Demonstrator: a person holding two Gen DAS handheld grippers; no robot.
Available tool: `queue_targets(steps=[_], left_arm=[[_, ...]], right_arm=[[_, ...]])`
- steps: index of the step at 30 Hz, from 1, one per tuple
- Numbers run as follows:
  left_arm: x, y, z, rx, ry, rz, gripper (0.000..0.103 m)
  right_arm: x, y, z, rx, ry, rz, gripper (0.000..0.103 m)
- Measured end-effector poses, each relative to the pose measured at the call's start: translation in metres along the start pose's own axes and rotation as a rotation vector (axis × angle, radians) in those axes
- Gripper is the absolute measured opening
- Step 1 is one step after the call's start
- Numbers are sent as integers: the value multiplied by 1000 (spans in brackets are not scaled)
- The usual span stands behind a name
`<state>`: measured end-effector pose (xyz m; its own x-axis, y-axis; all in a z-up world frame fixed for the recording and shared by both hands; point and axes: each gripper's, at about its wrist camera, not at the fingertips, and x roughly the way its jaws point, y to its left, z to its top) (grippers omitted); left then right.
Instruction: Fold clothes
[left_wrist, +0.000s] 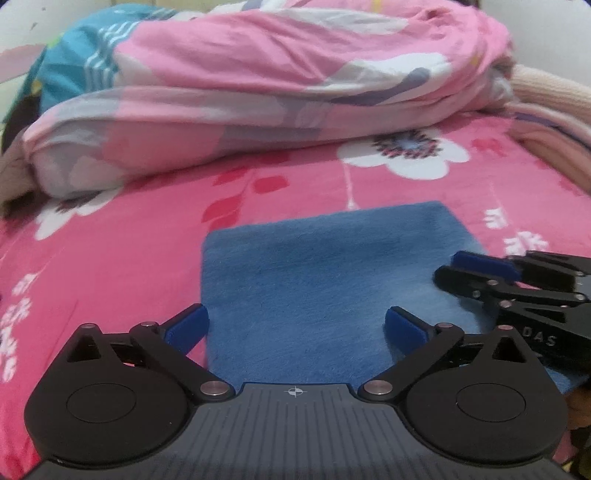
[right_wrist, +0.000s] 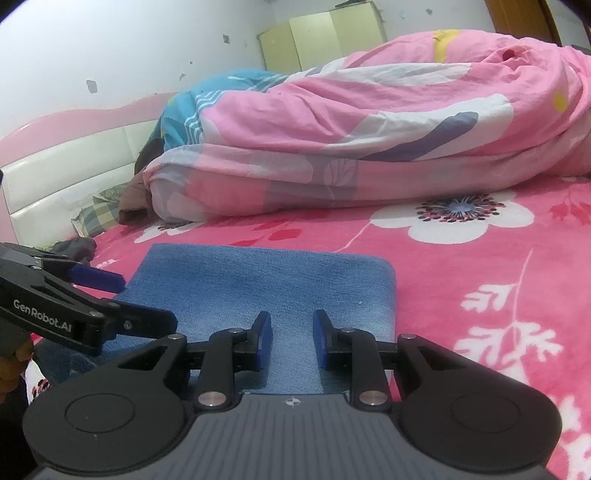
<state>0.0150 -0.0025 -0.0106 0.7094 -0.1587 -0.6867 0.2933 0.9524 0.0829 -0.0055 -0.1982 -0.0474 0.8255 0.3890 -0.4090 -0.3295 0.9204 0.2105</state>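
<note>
Pink floral bedsheet (right_wrist: 480, 288) carries our folded blue denim garment (right_wrist: 258, 284), lying flat. Our left gripper (left_wrist: 297, 325) gapes empty above it; our right gripper (right_wrist: 291, 341) hovers part-open, gripping nothing. Careless withdrawal could snag and unfold it.

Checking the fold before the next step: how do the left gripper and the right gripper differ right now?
The left gripper has its jaws spread wide; the right gripper has its jaws narrow, with a small gap. The left straddles the near left edge of the folded blue fleecy cloth; the right sits over its near right part. Neither pinches fabric. Both have black linkages with blue pads.
</note>
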Motion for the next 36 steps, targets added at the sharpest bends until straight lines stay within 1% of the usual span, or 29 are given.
queue_targets(steps=[3,4,5,8,12,14,18,23,32,36], left_arm=[[2,3,1,-44,28,7,103],[4,3,2,-55,38,8,103],[4,4,2,-61,45,9,103],[5,4,3,-64,55,19,103],[6,3,2,-69,62,29,103],[6,2,2,-71,66,34,103],[6,1,2,-72,70,40,103],[5,-1,2,-62,64,51,103],[5,-5,2,-46,59,72,103],[5,-5,0,-34,36,71,103]], right_arm=[[-1,-1,1,5,4,12,30],[-1,-1,2,5,8,17,33],[-1,0,4,-2,23,24,36],[1,5,18,-52,82,21,37],[0,9,37,-88,82,-3,37],[3,10,47,-102,66,-17,38],[16,9,58,-125,53,-36,40],[46,0,49,-122,128,-74,40],[49,-6,41,-119,120,-60,42],[47,-6,36,-124,95,-65,44]])
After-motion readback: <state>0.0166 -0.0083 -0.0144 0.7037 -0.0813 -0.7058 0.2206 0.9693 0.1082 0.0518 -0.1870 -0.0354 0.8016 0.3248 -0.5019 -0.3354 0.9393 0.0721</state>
